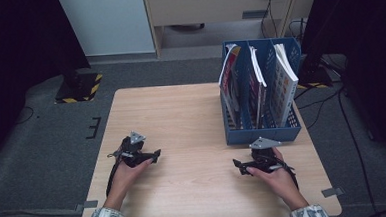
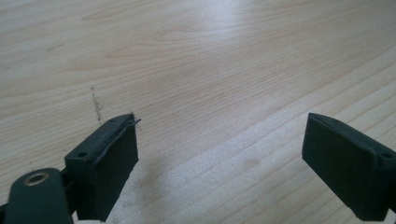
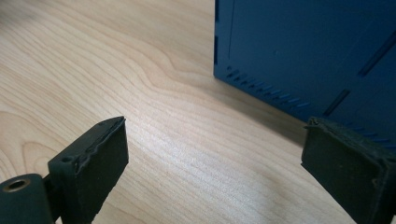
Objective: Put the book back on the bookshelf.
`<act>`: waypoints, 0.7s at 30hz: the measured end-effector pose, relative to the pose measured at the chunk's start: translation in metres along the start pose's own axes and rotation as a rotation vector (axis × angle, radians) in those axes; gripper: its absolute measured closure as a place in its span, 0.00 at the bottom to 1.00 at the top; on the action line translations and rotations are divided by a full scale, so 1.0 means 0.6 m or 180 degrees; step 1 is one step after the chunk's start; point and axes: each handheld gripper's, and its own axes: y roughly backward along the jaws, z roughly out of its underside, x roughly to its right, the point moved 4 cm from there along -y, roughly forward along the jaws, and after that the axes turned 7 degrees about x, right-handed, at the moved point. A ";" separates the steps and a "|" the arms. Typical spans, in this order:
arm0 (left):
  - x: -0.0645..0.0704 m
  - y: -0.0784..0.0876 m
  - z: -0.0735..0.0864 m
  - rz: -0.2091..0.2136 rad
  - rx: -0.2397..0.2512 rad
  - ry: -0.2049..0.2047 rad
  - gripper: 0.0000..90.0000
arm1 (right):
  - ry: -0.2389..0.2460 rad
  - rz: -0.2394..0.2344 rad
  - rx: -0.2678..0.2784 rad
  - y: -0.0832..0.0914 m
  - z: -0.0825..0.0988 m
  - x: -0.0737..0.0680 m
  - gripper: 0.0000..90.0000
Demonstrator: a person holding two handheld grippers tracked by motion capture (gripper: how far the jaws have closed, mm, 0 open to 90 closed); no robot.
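Note:
A blue file rack [image 1: 262, 130] stands at the back right of the wooden table [image 1: 181, 114]. Upright in its slots are three magazines: one at the left [image 1: 229, 76], one in the middle [image 1: 256, 80] and one at the right [image 1: 283, 78]. My left gripper [image 1: 156, 155] rests low at the front left and points right. It is open over bare wood [image 2: 210, 56], its jaws [image 2: 222, 126] wide apart and empty. My right gripper [image 1: 239, 166] sits at the front right, just before the rack, and points left. It [image 3: 214, 126] is open and empty, with the rack's blue wall [image 3: 303, 46] close ahead.
A stand base with yellow-black stripes [image 1: 79, 87] sits on the grey carpet left of the table. Cables [image 1: 325, 96] trail on the floor at the right. A wooden cabinet [image 1: 215, 7] stands behind. Bare tabletop lies between the two grippers.

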 end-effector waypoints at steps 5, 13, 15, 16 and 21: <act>0.002 -0.008 0.008 0.0016 -0.0097 -0.0010 0.09 | -0.0014 0.0008 -0.0081 -0.008 0.007 -0.001 0.08; 0.002 -0.016 0.017 0.0015 -0.0197 -0.0003 0.07 | -0.0003 0.0007 -0.0135 -0.016 0.012 -0.001 0.08; 0.002 -0.017 0.019 0.0003 -0.0204 -0.0024 0.06 | -0.0015 0.0014 -0.0142 -0.017 0.012 -0.001 0.08; 0.002 -0.018 0.019 0.0001 -0.0202 -0.0016 0.06 | 0.0003 0.0016 -0.0148 -0.018 0.013 0.000 0.08; 0.004 -0.019 0.020 0.0003 -0.0198 -0.0028 0.05 | 0.0002 0.0035 -0.0167 -0.023 0.015 -0.001 0.08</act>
